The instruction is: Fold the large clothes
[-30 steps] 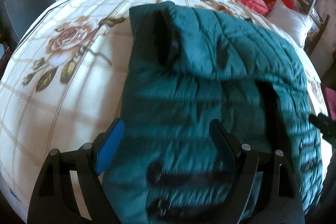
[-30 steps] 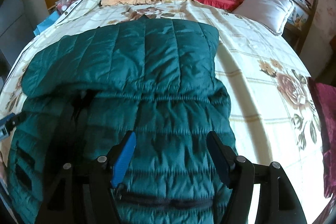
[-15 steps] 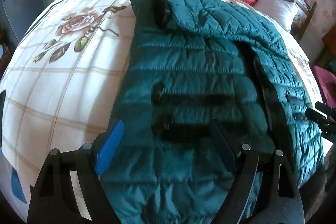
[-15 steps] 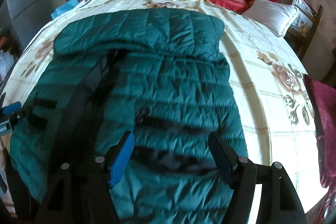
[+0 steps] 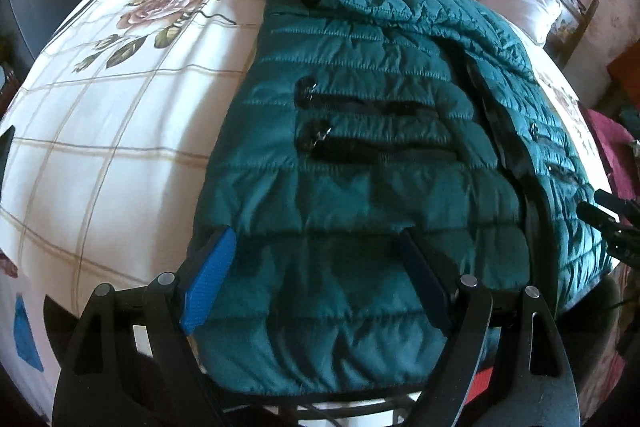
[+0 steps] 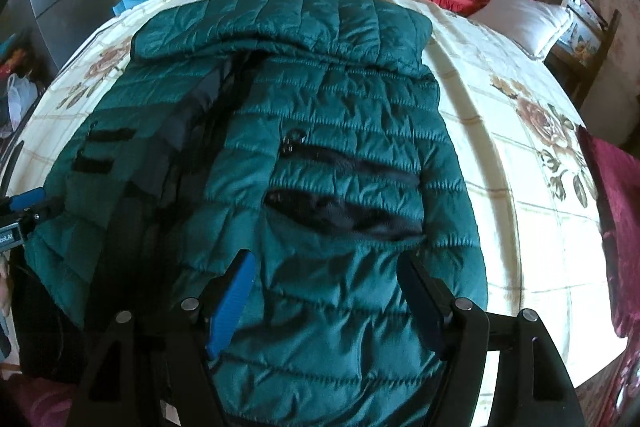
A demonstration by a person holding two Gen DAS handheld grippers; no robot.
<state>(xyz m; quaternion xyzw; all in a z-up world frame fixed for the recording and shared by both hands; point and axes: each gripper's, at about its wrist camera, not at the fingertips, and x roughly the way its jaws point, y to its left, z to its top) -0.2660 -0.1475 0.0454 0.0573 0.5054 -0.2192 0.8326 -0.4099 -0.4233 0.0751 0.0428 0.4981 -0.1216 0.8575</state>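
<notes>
Left tool (image 5: 316,283) and right tool (image 6: 326,305), both with fingers spread wide and gripping nothing, hover over the hem of the green quilted jacket (image 6: 320,155), which lies front-up on the floral bed (image 5: 120,131), pillows (image 6: 520,15) beyond.

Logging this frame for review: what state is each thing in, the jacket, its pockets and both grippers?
green puffer jacket: lying flat on the bed, sleeves folded across the top, front unzipped.
pocket zippers: two on this panel, both look zipped shut.
lower pocket: gaping open in the right wrist view.
left gripper: jaws open over the hem, holding nothing.
right gripper: jaws open over the hem, holding nothing.
bedspread: spread smooth under the jacket.
</notes>
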